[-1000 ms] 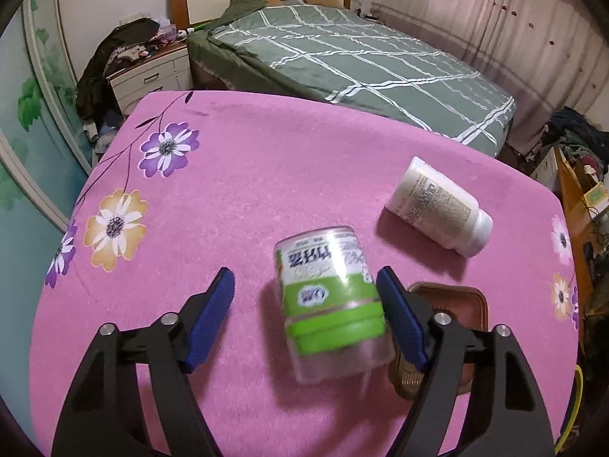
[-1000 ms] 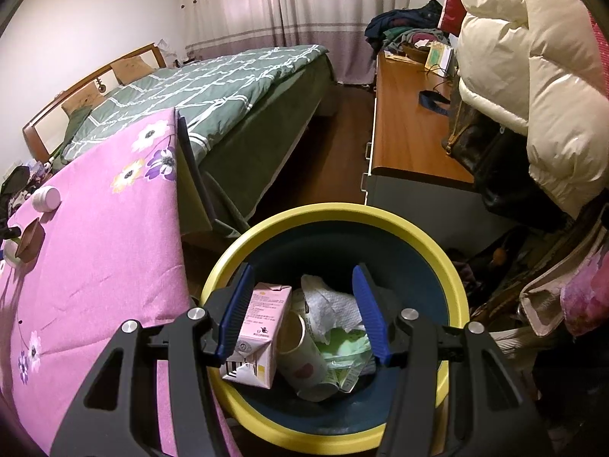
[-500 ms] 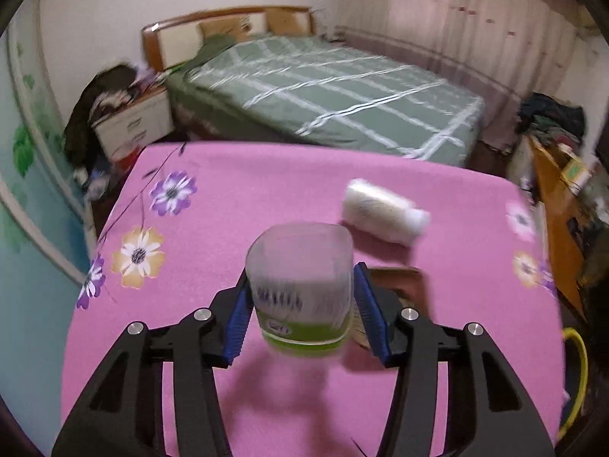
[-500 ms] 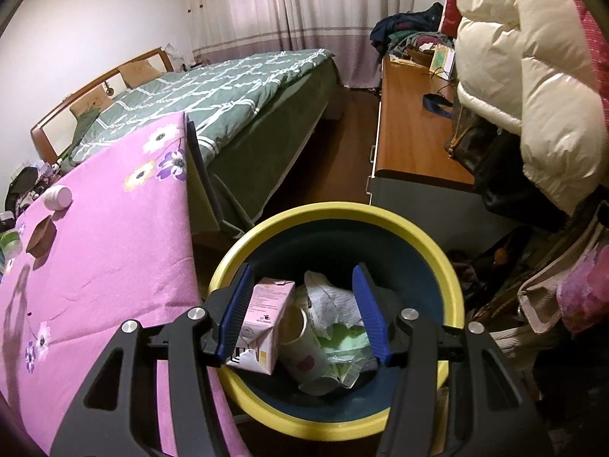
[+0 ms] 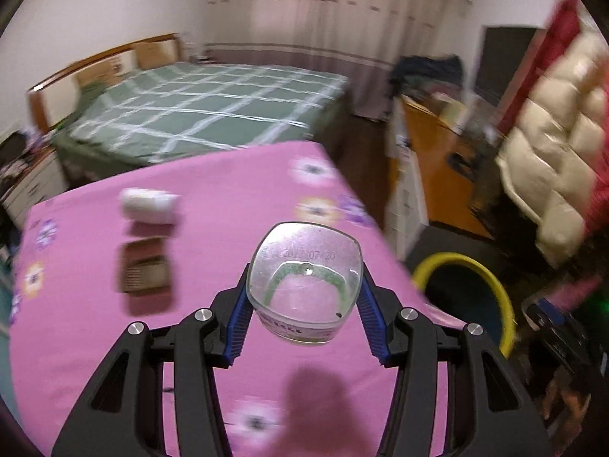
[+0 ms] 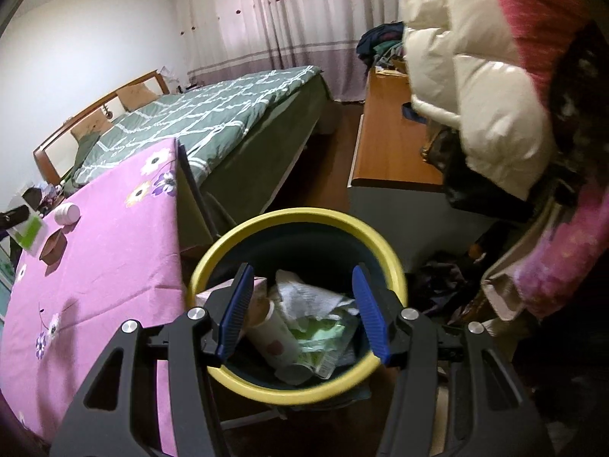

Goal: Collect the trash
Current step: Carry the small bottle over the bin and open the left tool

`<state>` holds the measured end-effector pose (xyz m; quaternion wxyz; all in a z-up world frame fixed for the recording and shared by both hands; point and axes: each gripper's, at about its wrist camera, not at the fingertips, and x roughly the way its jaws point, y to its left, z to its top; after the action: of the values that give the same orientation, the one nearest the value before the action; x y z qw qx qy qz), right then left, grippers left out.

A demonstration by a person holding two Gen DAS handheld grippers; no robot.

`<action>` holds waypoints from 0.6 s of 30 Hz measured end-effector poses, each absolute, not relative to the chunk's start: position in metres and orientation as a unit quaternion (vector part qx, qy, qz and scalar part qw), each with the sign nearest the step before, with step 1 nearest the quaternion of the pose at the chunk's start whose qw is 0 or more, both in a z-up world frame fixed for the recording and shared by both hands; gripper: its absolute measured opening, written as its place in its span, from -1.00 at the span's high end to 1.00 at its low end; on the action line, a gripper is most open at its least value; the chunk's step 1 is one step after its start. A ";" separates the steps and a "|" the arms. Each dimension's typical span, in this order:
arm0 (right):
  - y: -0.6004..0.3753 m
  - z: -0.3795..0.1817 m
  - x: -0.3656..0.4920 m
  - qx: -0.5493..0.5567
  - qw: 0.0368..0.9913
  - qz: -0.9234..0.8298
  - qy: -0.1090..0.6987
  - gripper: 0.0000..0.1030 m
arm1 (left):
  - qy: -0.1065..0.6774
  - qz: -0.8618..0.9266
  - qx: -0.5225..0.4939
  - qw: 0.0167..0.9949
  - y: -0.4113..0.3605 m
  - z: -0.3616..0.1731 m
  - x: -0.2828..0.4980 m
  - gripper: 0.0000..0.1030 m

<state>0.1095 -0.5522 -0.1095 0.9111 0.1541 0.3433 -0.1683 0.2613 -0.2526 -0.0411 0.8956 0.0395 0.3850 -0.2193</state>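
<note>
1. L gripper [image 5: 304,306]: jaws clenched on clear plastic jar [image 5: 304,285], blue pads pressing both sides, base toward camera, held up off the pink floral cloth [image 5: 236,198].
2. White bottle [image 5: 149,205] lies at 10 o'clock of jar; brown tray [image 5: 144,271] at 9 o'clock, just below bottle. Both blurred.
3. Yellow-rimmed bin [image 5: 462,261] at 3 o'clock of jar, beside table edge.
4. R gripper [image 6: 302,310]: jaws released, nothing between pads, hovers over bin, which holds a carton [image 6: 211,296], paper cup [image 6: 272,333], crumpled wrappers [image 6: 316,304].

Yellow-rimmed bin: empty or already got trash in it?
Already has trash. The right wrist view looks into the bin: a pink carton, a paper cup, crumpled paper and green wrappers lie inside.
</note>
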 end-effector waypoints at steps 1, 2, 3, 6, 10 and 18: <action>-0.556 -0.109 0.104 0.156 0.911 -0.172 0.341 -0.01 | 0.388 -0.237 0.048 0.889 -0.271 -0.043 0.254 0.01; -0.561 -0.108 0.099 0.159 0.911 -0.175 0.339 -0.01 | 0.390 -0.251 0.054 0.884 -0.285 -0.045 0.248 0.01; -0.563 -0.109 0.095 0.161 0.910 -0.178 0.338 -0.01 | 0.393 -0.268 0.060 0.877 -0.302 -0.048 0.241 0.01; -0.572 -0.110 0.085 0.165 0.908 -0.186 0.338 -0.01 | 0.409 -0.319 0.076 0.852 -0.356 -0.060 0.224 0.01; -0.580 -0.112 0.074 0.169 0.904 -0.195 0.340 -0.01 | 0.421 -0.357 0.091 0.829 -0.409 -0.079 0.214 0.01; -0.584 -0.113 0.073 0.169 0.901 -0.212 0.339 -0.01 | 0.454 -0.373 0.108 0.802 -0.466 -0.117 0.225 0.01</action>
<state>0.0728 -0.5843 -0.1130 0.9011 0.1691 0.3386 -0.2117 0.2251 -0.4659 -0.1168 0.8022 0.1081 0.4536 -0.3729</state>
